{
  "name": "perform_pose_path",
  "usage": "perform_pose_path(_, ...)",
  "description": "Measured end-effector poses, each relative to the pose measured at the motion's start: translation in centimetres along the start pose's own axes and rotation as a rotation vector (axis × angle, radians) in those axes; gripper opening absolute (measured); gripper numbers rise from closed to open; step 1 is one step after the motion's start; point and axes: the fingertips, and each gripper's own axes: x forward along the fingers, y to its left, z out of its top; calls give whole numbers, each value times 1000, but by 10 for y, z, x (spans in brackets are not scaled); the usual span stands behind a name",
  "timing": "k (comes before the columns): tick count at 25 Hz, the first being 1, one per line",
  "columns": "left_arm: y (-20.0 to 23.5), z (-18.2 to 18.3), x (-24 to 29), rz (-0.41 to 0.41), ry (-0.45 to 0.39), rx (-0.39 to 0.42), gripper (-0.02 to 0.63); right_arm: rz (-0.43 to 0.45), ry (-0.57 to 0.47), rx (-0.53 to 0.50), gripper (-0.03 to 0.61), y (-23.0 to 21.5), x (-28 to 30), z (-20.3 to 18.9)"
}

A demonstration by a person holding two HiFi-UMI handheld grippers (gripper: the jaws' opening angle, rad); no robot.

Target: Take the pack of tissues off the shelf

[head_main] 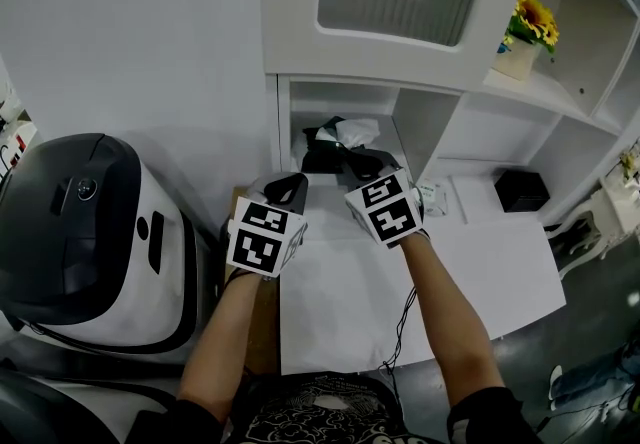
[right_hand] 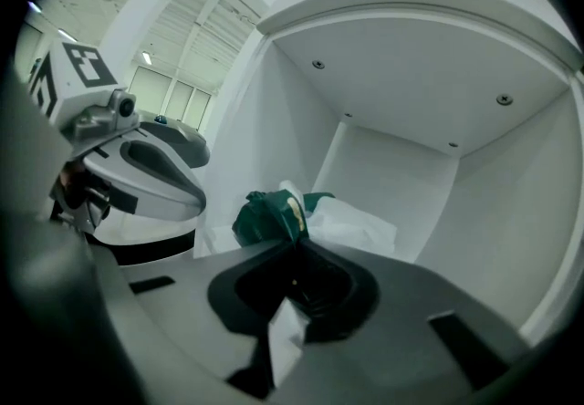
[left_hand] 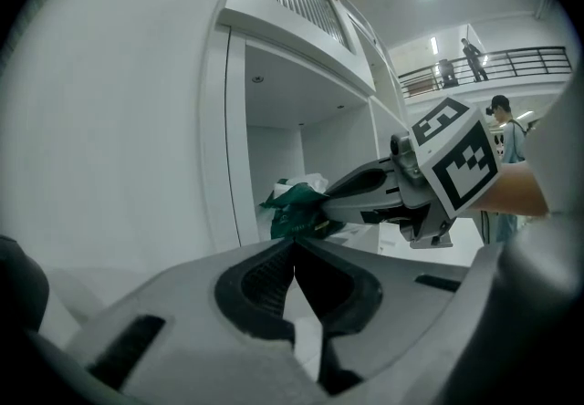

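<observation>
The pack of tissues [head_main: 330,137], dark green wrapper with white tissue sticking out, lies in the left cubby of the white shelf [head_main: 285,117]. My right gripper [head_main: 345,164] reaches into that cubby. Its tips [right_hand: 294,246] are closed together on the near edge of the green pack [right_hand: 269,216]. From the left gripper view the right gripper [left_hand: 330,210] touches the pack [left_hand: 294,212] from the right. My left gripper [head_main: 290,187] hangs just outside the cubby, left of the right one. Its jaws [left_hand: 294,246] meet with nothing between them.
A large white machine with a dark dome [head_main: 90,232] stands at the left. A white tabletop [head_main: 480,262] runs under both arms. On the shelf to the right are a small white packet [head_main: 432,194], a black box [head_main: 520,190] and a vase of yellow flowers [head_main: 525,32].
</observation>
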Motion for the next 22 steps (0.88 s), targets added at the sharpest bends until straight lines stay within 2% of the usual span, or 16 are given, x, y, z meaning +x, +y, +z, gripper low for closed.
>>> perform_pose_path(9, -4, 2, -6, -2, -4, 2, 9, -15, -26, -4, 9, 2, -10, 10)
perform_pose_path(22, -16, 9, -23, -6, -7, 2, 9, -110, -87, 47, 8, -12, -44, 24)
